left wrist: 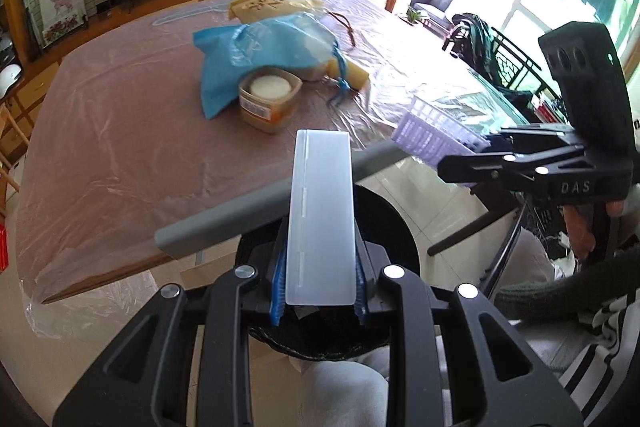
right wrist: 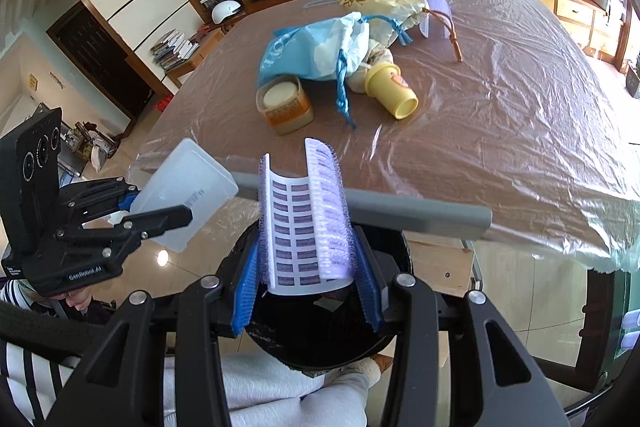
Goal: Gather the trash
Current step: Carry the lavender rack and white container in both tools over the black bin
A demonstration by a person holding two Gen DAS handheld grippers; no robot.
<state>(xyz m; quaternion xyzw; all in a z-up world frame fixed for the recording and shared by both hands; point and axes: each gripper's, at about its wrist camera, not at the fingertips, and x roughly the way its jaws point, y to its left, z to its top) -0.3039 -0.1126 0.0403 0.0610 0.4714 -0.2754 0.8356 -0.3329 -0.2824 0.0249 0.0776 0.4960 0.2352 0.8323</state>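
Left gripper (left wrist: 320,291) clamps a frosted plastic case (left wrist: 322,219); right gripper (right wrist: 308,291) pinches a purple blister sheet (right wrist: 306,223). Both should be centred over the black bin (right wrist: 332,331) before release.

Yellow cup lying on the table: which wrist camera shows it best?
The right wrist view. There the yellow cup lies on its side in full sight, open end toward the camera, beside the blue bag. In the left wrist view the blue bag hides most of it; only a yellow sliver shows.
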